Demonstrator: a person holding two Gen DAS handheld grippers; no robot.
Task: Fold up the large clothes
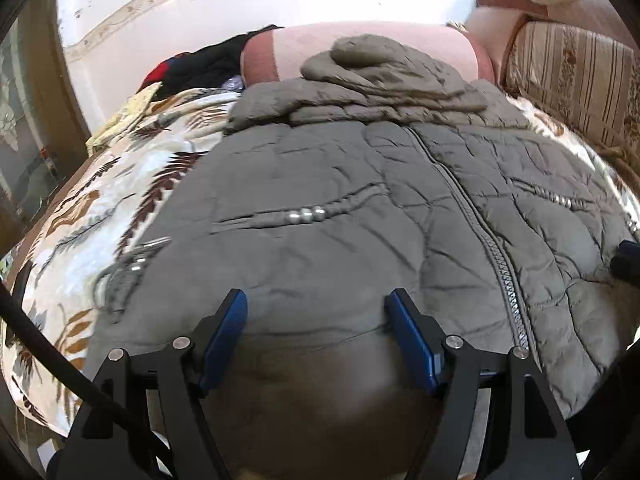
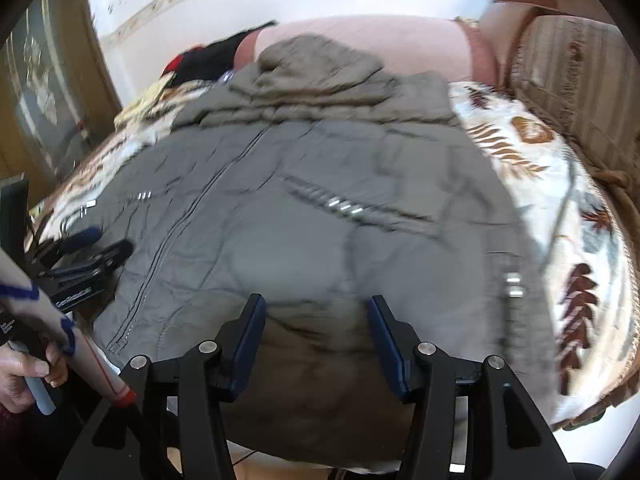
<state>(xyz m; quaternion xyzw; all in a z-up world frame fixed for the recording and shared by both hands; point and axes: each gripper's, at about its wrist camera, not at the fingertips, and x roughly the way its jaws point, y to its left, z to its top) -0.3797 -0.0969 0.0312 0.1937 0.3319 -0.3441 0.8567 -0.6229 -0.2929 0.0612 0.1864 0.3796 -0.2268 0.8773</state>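
Observation:
A grey-brown quilted jacket lies spread, front up, on a leaf-patterned bedspread, hood at the far end and zipper down the middle. My left gripper is open over the jacket's near hem on its left half, the hem fabric lying between the blue pads. In the right wrist view the jacket fills the middle. My right gripper is open over the hem on the jacket's right half. The left gripper shows at the left there.
A pink pillow and dark clothes lie beyond the hood. A striped sofa or headboard stands at the right. A white wall is behind. A wooden door stands at the left. The bed's near edge lies under the grippers.

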